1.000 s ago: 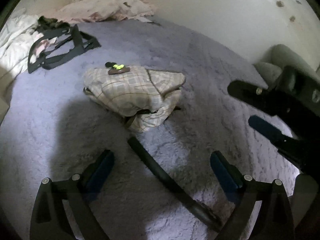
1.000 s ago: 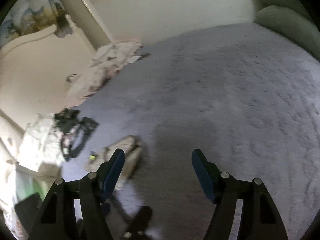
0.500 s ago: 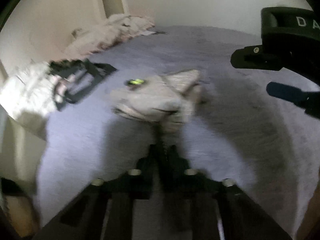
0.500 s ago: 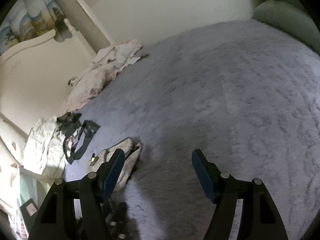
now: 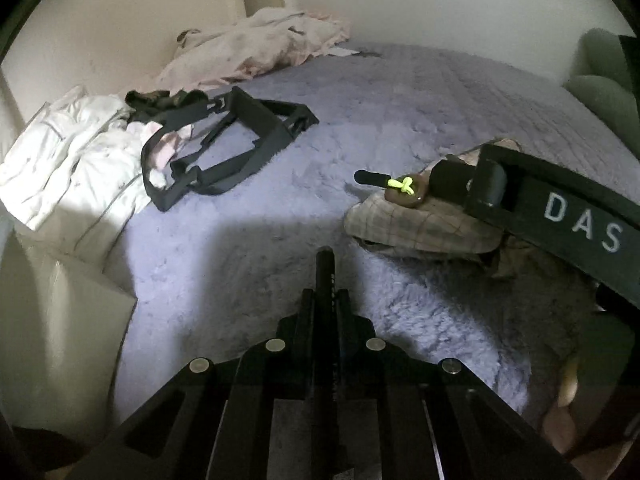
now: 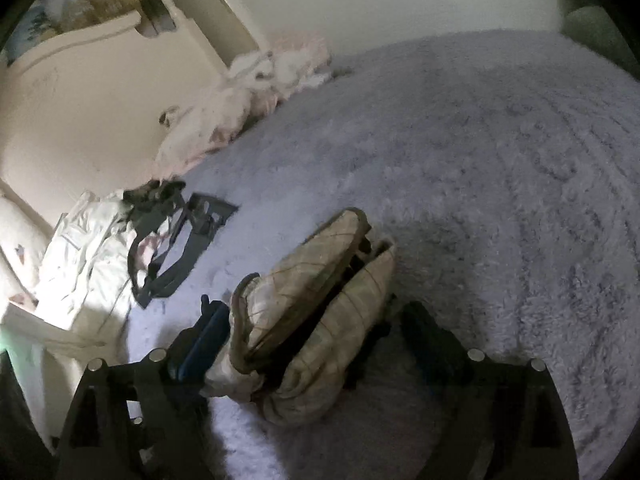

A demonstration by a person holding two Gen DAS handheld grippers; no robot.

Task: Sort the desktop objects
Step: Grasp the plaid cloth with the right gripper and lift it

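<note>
My left gripper (image 5: pixel 325 300) is pressed together on a black pen (image 5: pixel 324 276), which sticks out forward between the pads; I hold it by its middle so it stays straight and does not swing. My right gripper (image 6: pixel 316 344) stands spread around the plaid pencil pouch (image 6: pixel 316 300), one finger on each side. Its jaws have just been opening, I think to fit the wide pouch; whether the pads touch the cloth I cannot tell. The pouch lies on the grey fluffy blanket (image 6: pixel 500 180), its dark opening upward. In the left view a brown zipper tag with a yellow-green cord (image 5: pixel 404 186) rests on it. I judge the pen goes inside next.
</note>
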